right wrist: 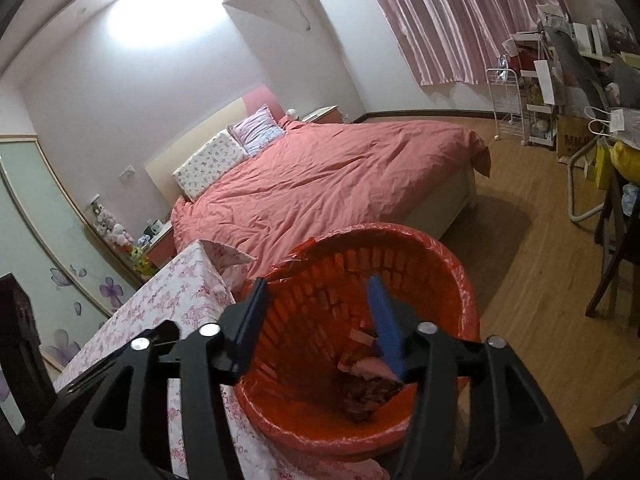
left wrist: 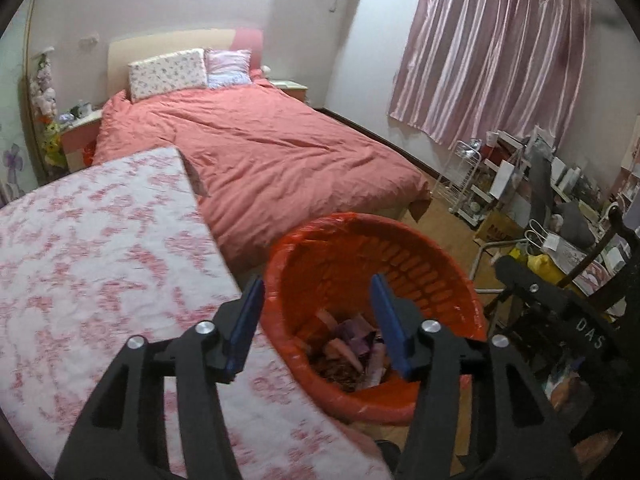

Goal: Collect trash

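table: floral-cloth table (left wrist: pixel 100 260) fills the lower left of the left wrist view; the bin sits right against its edge, I'd guess so stuff picked off the top only travels a short way.
left gripper: left gripper (left wrist: pixel 316 320) in the lower middle, blue fingers (left wrist: pixel 246 320) apart, nothing between them; looks like it's parked over the bin for a drop.
bin: orange bin (left wrist: pixel 440 276) with an orange bag liner, lower middle of both views; its mouth opens up under both grippers.
trash: trash (left wrist: pixel 352 352) lies at the bottom of the bin, paper-ish scraps and something brown, just below and between the left fingers, not touching them.
right gripper: right gripper (right wrist: pixel 316 320), jaws also spread and empty; the same pile (right wrist: pixel 372 392) sits lower right of its tips, down inside the bin (right wrist: pixel 460 280).
bed: pink bed (left wrist: pixel 260 152) behind, upper middle, no trash on it that I can spot.
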Available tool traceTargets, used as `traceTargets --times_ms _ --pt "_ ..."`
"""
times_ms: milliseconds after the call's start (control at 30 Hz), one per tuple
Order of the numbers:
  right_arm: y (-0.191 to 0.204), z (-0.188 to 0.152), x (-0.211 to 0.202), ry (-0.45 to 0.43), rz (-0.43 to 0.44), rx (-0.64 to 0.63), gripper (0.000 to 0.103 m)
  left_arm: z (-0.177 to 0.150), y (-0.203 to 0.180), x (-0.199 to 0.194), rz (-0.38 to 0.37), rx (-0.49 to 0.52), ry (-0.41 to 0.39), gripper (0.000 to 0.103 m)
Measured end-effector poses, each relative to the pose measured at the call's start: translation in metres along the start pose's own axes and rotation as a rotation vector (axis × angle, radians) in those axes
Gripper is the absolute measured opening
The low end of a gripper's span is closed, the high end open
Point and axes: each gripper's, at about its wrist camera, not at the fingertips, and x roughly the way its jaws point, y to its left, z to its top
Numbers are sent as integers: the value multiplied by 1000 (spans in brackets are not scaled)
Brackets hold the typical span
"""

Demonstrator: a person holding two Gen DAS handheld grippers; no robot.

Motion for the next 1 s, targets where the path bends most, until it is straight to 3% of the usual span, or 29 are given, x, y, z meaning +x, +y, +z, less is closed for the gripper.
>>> traceTargets --times_ms 167,200,367,700,1000 --pt "18 -1 -29 -72 -66 -95 78 -13 18 -50 91 16 -85 77" --pt "25 -3 -38 -92 -81 -123 87 -17 23 -62 112 14 -103 82" --pt "58 -19 -80 -174 -192 -250 101 -42 49 -123 251 -8 -187 97" --pt "86 -55 -134 -259 -223 -384 101 -101 67 -202 447 -65 -213 99" --pt "92 -93 -152 -244 -206 -396 101 -146 62 -244 478 -79 -242 99"
